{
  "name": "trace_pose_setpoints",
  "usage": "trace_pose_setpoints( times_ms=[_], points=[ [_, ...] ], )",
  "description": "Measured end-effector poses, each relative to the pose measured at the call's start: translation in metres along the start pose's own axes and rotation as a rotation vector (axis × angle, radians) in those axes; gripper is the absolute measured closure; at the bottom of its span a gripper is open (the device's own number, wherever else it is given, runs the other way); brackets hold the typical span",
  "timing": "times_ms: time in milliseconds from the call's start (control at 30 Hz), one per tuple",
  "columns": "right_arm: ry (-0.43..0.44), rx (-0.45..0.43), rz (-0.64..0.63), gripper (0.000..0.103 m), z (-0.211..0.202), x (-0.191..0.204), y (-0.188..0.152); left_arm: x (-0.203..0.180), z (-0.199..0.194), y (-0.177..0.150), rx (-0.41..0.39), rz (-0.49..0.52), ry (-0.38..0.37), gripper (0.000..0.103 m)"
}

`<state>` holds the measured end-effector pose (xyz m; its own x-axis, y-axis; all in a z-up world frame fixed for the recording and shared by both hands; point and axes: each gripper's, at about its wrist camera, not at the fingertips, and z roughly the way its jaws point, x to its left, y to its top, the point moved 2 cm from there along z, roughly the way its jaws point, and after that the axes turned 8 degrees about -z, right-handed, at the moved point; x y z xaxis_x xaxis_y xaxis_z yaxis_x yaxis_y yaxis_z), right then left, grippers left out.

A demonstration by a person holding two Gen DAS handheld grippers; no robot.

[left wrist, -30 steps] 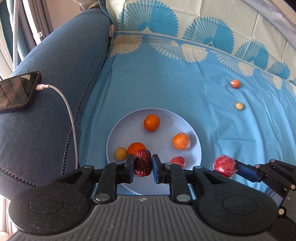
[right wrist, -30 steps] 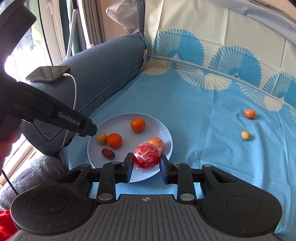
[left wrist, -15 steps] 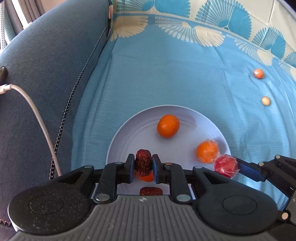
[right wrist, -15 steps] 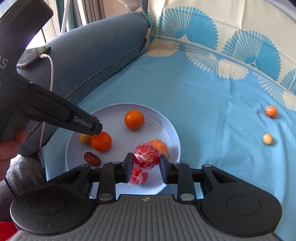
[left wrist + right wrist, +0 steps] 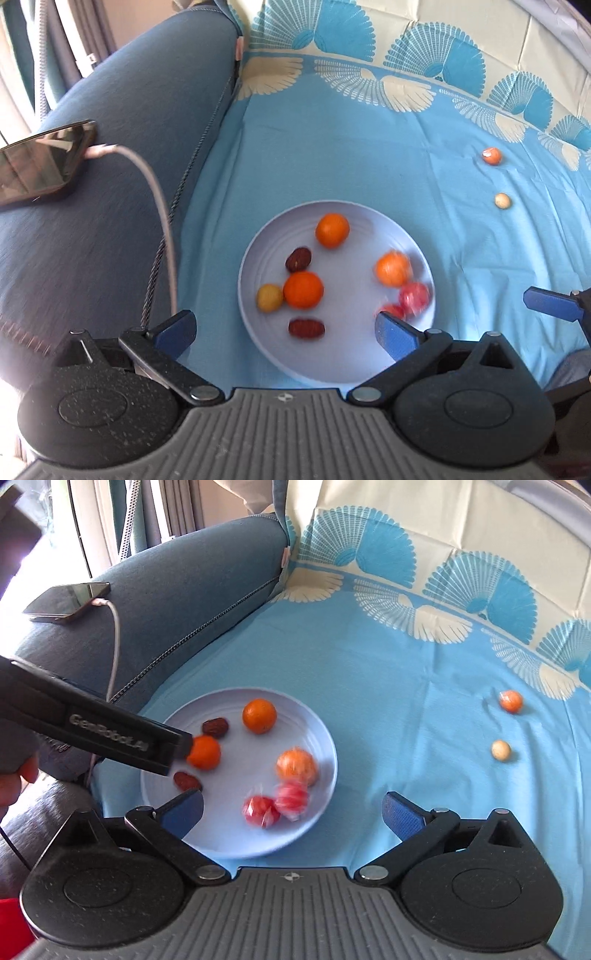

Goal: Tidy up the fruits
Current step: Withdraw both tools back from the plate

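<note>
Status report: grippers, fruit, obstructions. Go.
Left gripper and right gripper open, empty. Plate holds seven pieces. Two small fruits loose on cloth. Path unobstructed.

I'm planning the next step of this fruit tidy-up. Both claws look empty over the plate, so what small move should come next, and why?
Probably swing the right claw toward the small orange fruit on the blue cloth. Both claws are open and empty, and that fruit and the pale round one are the only pieces lying outside the plate, on the right claw's side.
</note>
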<state>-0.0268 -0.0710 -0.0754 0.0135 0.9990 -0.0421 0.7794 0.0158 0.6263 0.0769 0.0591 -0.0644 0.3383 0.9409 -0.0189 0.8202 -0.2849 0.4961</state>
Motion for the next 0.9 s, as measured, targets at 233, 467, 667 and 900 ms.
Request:
trace_pose_setpoints(
  times_ms=[233,467,667,900],
  points=[
    [-0.015,-0.04,0.071,0.001,-0.063,0.013,-0.02,-0.003,-0.062,-0.038,-0.007,-0.042,0.031,0.0],
    [-0.057,-0.159,0.016,0.001,-0.121,0.027,-0.033,-0.005,-0.111,-0.062,-0.082,-0.041,0.04,0.0],
    [-0.081,-0.191,-0.017,0.001,-0.149,0.038,-0.043,-0.007,-0.137,-0.079,-0.113,-0.036,0.042,0.0],
    [-0.101,-0.236,-0.024,0.001,-0.174,0.05,-0.05,-0.007,-0.163,-0.094,-0.17,-0.029,0.048,0.0]
  ],
)
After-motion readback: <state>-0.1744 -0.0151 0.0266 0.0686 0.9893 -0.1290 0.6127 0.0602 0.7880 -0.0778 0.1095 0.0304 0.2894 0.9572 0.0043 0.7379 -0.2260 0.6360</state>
